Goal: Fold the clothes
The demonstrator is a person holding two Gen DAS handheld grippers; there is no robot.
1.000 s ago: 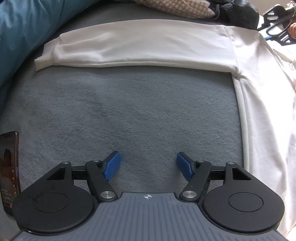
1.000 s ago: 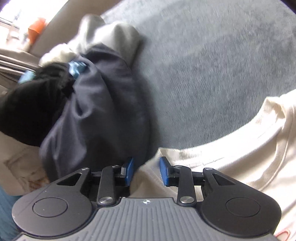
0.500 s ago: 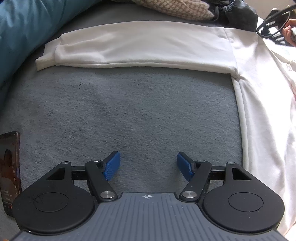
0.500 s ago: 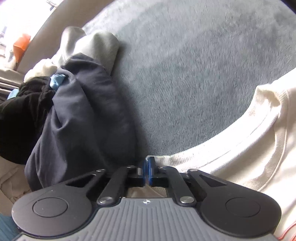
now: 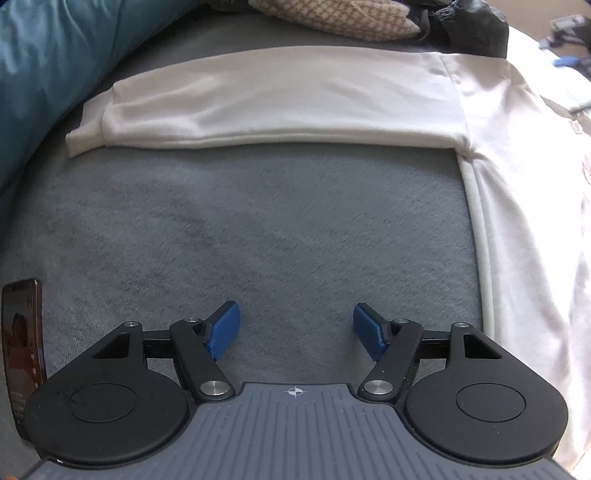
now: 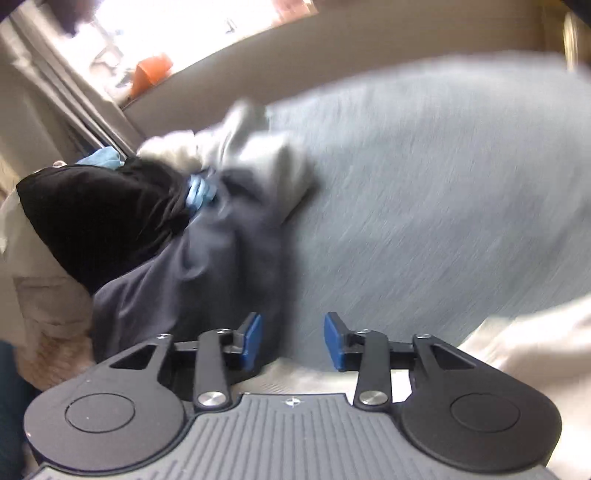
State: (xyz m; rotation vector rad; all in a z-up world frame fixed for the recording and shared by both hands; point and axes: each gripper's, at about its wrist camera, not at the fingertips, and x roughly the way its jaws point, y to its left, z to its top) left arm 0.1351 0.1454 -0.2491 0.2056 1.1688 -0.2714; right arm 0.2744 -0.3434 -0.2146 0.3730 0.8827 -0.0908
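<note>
The left gripper [image 5: 296, 326] hangs over a bare part of the grey blanket [image 5: 258, 229], pointing down at it, and its two blue pads [image 5: 222, 329] stand wide apart with nothing between them. The white shirt [image 5: 524, 206] lies flat on the blanket on the right side of this view. One long sleeve [image 5: 273, 103] is stretched out across the top, and its cuff ends near a blue quilt [image 5: 48, 70] in the top left corner. Behind the sleeve sits a brown checked cloth [image 5: 332, 14] next to something dark. A phone [image 5: 22, 354] with a lit screen lies on the blanket at the far left edge, just beside the gripper's body. The right wrist view is blurry. The right gripper [image 6: 293, 341] has just been opening — its blue pads now have a clear gap, and nothing sits between them. The pale shirt cloth [image 6: 535, 350] shows low on the right and just under the gripper, but the pads do not press on it. To the left is a heap of other clothes — a dark navy piece [image 6: 192, 266], a black one [image 6: 99, 214] and a light grey one [image 6: 258, 158], all bunched up together on the grey blanket [image 6: 443, 192]. A bright window [image 6: 177, 33] glows at the top of that view.
</note>
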